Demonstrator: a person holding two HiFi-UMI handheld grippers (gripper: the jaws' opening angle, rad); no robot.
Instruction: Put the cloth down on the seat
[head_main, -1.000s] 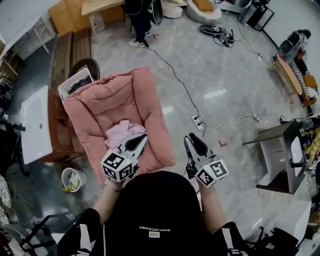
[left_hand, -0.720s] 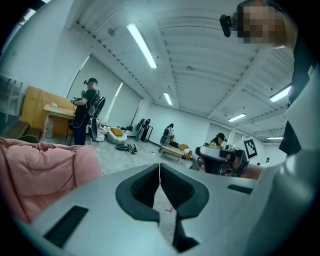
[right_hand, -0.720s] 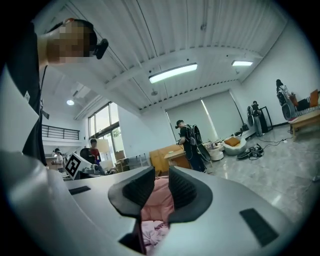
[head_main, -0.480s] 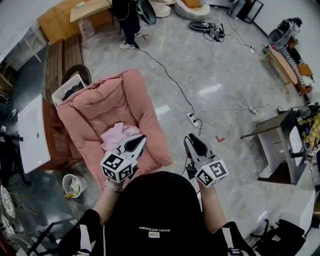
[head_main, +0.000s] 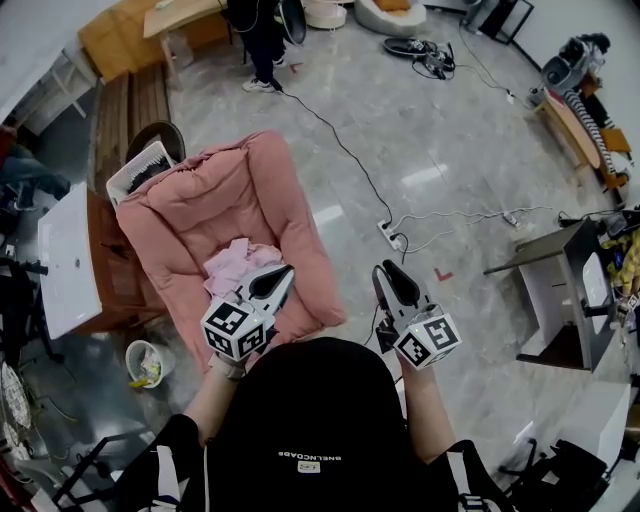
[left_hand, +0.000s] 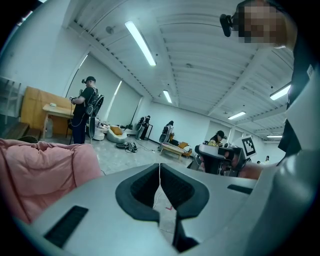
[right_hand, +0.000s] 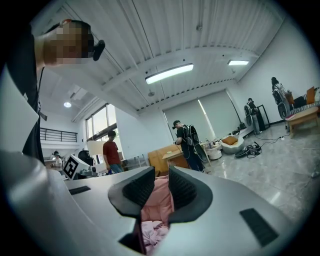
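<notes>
A pink cushioned seat (head_main: 215, 205) stands on the floor ahead and to the left. A crumpled pale pink cloth (head_main: 235, 265) lies on its seat pad, free of both grippers. My left gripper (head_main: 280, 275) hovers over the seat's front right part, just right of the cloth, shut and empty. My right gripper (head_main: 388, 274) hangs over bare floor to the right of the seat, shut with nothing held. In the right gripper view the cloth (right_hand: 152, 231) and the seat (right_hand: 160, 197) show through the thin slit of that gripper (right_hand: 161, 175). The left gripper (left_hand: 160, 167) has its pads meeting.
A white table (head_main: 65, 260) and a small bin (head_main: 145, 362) stand left of the seat, a basket (head_main: 150, 165) behind it. A power strip (head_main: 392, 235) with cables lies on the floor to the right. A dark desk (head_main: 560, 300) stands at the far right. A person (head_main: 262, 40) stands far back.
The view has shifted a little. The cloth lies in the same spot on the seat, and both grippers stay empty at about the same places.
</notes>
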